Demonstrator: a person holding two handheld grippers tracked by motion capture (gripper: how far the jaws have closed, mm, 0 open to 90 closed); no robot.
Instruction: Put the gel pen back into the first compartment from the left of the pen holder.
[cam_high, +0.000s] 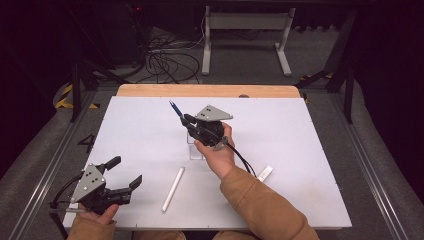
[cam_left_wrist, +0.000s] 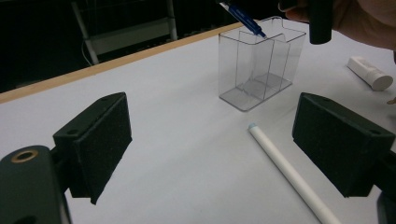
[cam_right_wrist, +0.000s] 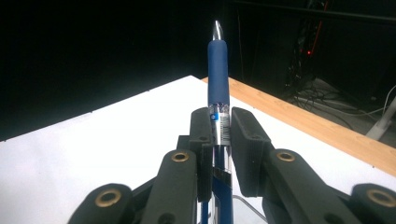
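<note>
Near the table's front left corner, the left gripper (cam_high: 125, 172) hangs with its jaws spread wide and nothing between them. Just right of it, by the front edge, lies a long white tube (cam_high: 173, 189), and a short white capped piece (cam_high: 265, 173) lies farther right. Toward the middle of the table the right gripper (cam_high: 186, 120) is raised, its jaws closed tightly on a blue pen (cam_right_wrist: 218, 79). The pen has a dark blue rubber grip, a silver tip and a clear barrel with a barcode label; it points away toward the table's far wooden edge (cam_high: 207, 90). Under that gripper stands a clear plastic holder (cam_left_wrist: 259, 65) with inner dividers, upright.
</note>
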